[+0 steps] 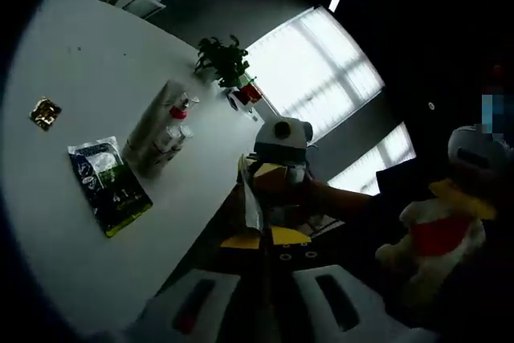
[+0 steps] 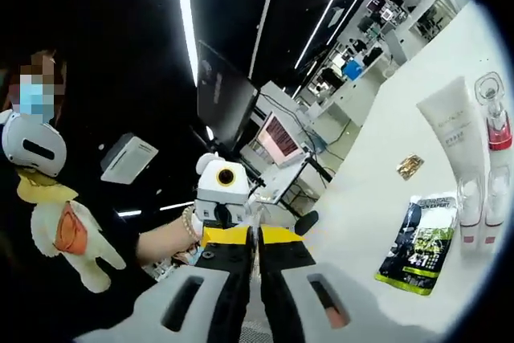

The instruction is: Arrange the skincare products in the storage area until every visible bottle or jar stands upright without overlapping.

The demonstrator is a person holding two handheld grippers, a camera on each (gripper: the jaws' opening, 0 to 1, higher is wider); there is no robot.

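Skincare products lie together on the white table (image 1: 72,62): a long white tube (image 1: 157,122) (image 2: 451,146) and next to it a clear bottle with a red pump (image 1: 181,107) (image 2: 495,128). Both seem to lie flat, side by side. A dark sachet with green print (image 1: 108,185) (image 2: 420,244) lies close by. My left gripper (image 1: 263,238) and right gripper (image 2: 257,234) are held in the air off the table's edge, tips facing each other. Each has its yellow-tipped jaws shut with nothing between them. The right gripper (image 1: 281,144) shows ahead of the left gripper, and the left gripper (image 2: 222,186) ahead of the right.
A small gold packet (image 1: 46,112) (image 2: 409,166) lies apart from the products. A potted plant (image 1: 226,60) stands at the table's far edge by the window. A plush toy (image 1: 438,230) (image 2: 60,226) hangs on the person. Monitors (image 2: 277,138) and shelves stand beyond the table.
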